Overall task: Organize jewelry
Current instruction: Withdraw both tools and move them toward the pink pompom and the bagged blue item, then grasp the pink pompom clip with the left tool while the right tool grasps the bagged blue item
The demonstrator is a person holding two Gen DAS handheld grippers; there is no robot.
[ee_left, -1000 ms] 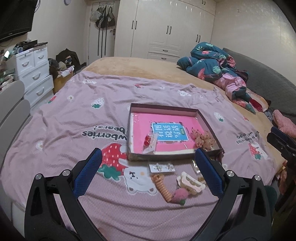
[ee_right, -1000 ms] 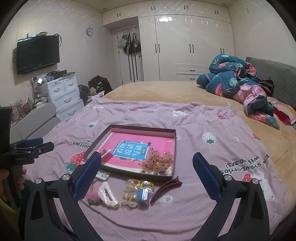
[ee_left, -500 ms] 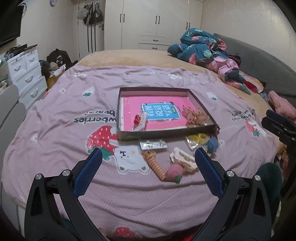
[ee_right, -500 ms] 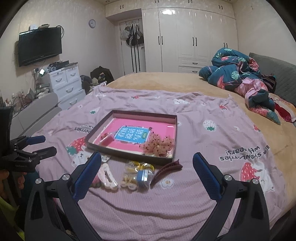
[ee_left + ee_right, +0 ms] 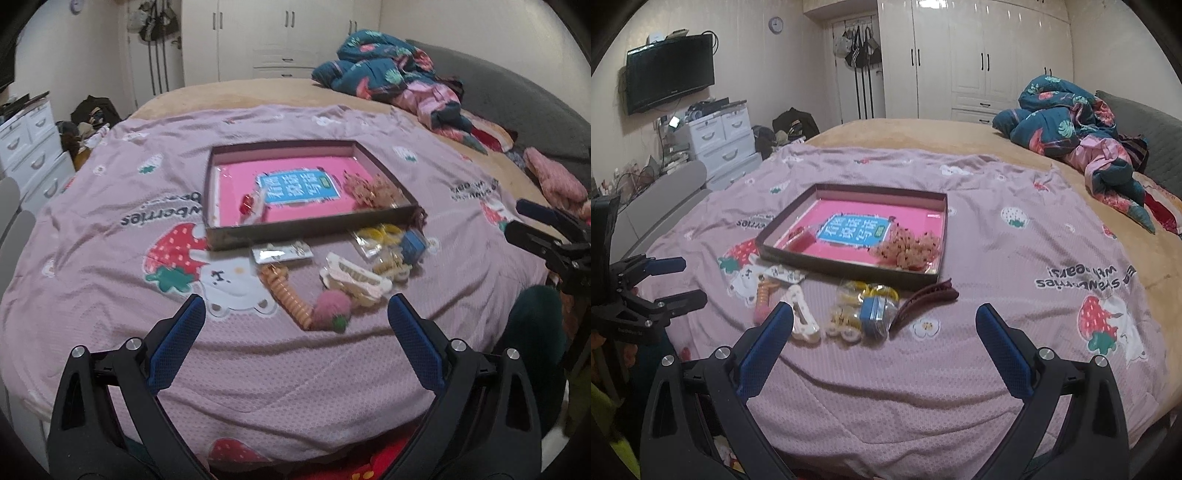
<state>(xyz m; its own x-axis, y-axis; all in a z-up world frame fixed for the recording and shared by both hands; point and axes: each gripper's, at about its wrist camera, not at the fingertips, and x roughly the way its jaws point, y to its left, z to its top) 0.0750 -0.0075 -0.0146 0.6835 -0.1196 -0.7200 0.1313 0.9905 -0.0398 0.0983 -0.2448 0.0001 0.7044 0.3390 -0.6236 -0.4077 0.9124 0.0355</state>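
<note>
Fingers on both tools are spread wide and grasp nothing: the left gripper (image 5: pixel 293 321) hangs over the near edge of the bedspread (image 5: pixel 110 288), the right gripper (image 5: pixel 884 328) likewise. Just beyond the left one, at twelve o'clock, lie a coiled hair tie (image 5: pixel 284 295) with a pink pom-pom (image 5: pixel 331 308) and a cream hair claw (image 5: pixel 354 278); at one o'clock sits a clear bag of small pieces (image 5: pixel 391 245), and a dark red clip (image 5: pixel 925 297) beside it. Farther on is the box tray (image 5: pixel 306 227), holding a beaded cluster (image 5: pixel 373 190) at its right end. Likely trouble: soft bedding gives under a pinch, so fabric gets nipped along with an item, or the slick bag slips free short of the tray.
</note>
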